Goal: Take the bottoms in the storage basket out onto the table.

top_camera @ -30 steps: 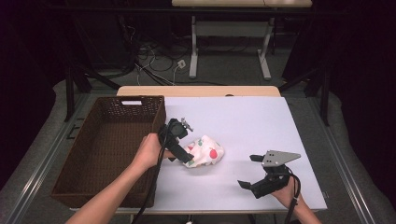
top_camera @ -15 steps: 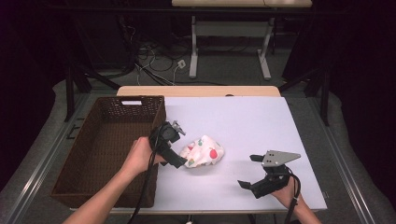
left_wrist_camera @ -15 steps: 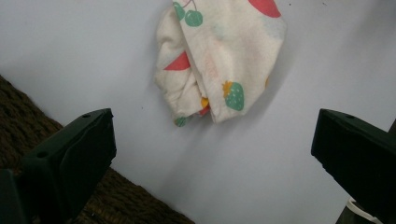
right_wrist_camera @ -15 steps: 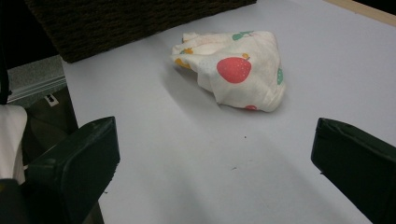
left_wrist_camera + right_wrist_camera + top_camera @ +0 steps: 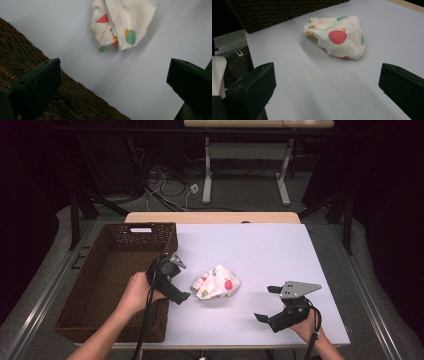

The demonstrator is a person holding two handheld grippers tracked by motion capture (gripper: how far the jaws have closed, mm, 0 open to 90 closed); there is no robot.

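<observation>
A crumpled white cloth with fruit prints lies on the pale table, a little right of the wicker basket. My left gripper hovers over the basket's right rim, just left of the cloth, jaws wide open and holding nothing. In the left gripper view the cloth lies ahead of the jaws, with the basket rim below left. My right gripper rests near the table's front right, open and apart from the cloth. The right gripper view shows the cloth ahead, with the basket behind it.
The dark brown basket takes up the table's left part, its inside bare. A wooden strip runs along the table's far edge. Beyond it, cables and desk legs stand on the floor. Bare table surface stretches right of and behind the cloth.
My left gripper has let go of the cloth and drawn back left toward the basket rim. The cloth now lies free on the table. The right gripper has stayed put.
</observation>
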